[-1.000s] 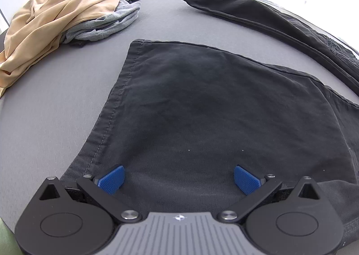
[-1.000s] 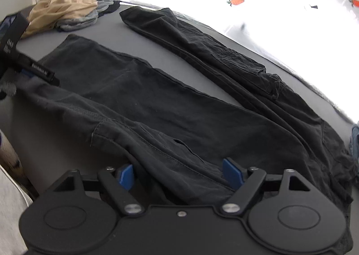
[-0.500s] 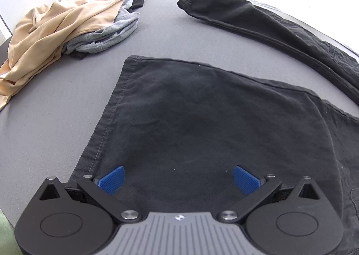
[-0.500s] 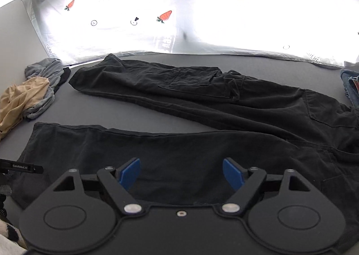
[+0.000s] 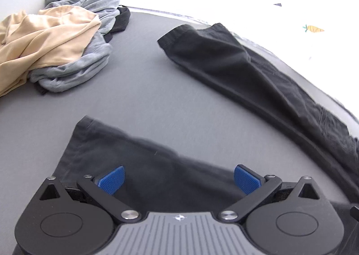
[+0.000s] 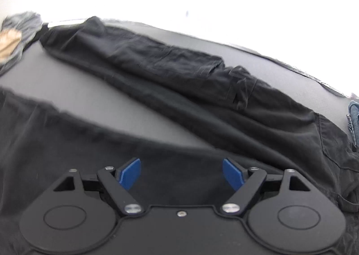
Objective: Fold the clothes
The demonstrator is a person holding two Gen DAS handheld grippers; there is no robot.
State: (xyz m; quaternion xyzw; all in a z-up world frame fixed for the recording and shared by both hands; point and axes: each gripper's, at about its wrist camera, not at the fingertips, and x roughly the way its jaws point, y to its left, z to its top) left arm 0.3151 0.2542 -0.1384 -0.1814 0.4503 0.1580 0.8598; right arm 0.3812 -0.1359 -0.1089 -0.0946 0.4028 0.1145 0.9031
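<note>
Claws, left [image 5: 179, 179] and right [image 6: 181, 174], gape wide over black trousers [image 6: 184, 89]; no readable writing.

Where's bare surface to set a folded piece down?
Free: the grey strip between the near trouser leg and far trouser leg, widening toward the clothes pile. Crowded: that pile's corner and the right side, where the legs join.

left tool [image 5: 178, 178] | slid toward trouser-leg hem [image 5: 74, 140] | right tool [image 6: 181, 173] | shifted, view blurred
</note>
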